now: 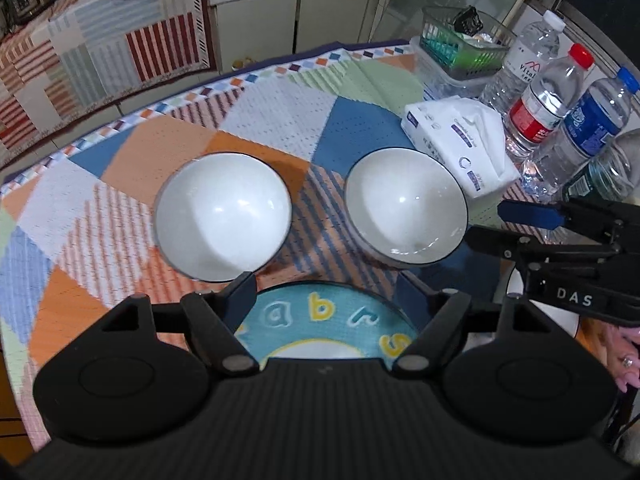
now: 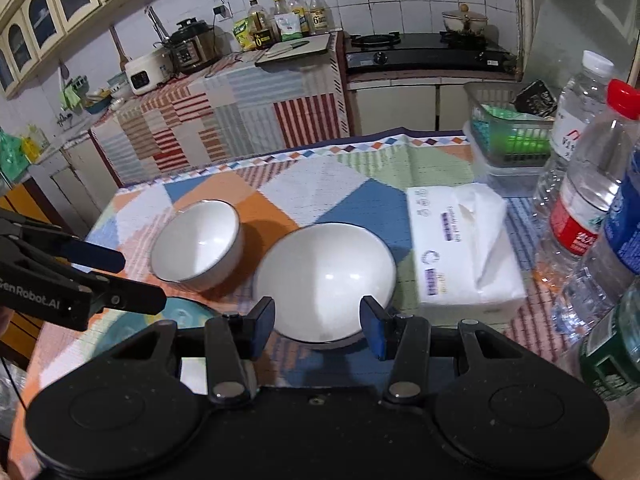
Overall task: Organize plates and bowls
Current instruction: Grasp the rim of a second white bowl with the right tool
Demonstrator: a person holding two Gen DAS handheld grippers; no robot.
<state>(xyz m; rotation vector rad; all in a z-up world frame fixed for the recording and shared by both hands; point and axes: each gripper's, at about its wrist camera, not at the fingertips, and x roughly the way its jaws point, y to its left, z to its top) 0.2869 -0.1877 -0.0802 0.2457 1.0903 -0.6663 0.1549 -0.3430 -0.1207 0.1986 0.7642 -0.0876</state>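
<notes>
Two white bowls with dark rims sit on the patchwork tablecloth: a left bowl (image 1: 222, 216) (image 2: 197, 242) and a right bowl (image 1: 406, 207) (image 2: 325, 276). A blue plate with letters (image 1: 320, 320) (image 2: 176, 314) lies in front of them. My left gripper (image 1: 340, 292) is open and empty, hovering over the lettered plate. My right gripper (image 2: 318, 326) (image 1: 508, 228) is open and empty, its fingers straddling the near rim of the right bowl. A white plate (image 1: 544, 312) lies partly hidden under the right gripper.
A tissue pack (image 1: 460, 148) (image 2: 464, 248) lies right of the bowls. Several water bottles (image 1: 544, 100) (image 2: 588, 200) stand at the table's right edge. A plastic basket (image 1: 460, 44) (image 2: 508, 136) sits behind them. Kitchen counters lie beyond the table.
</notes>
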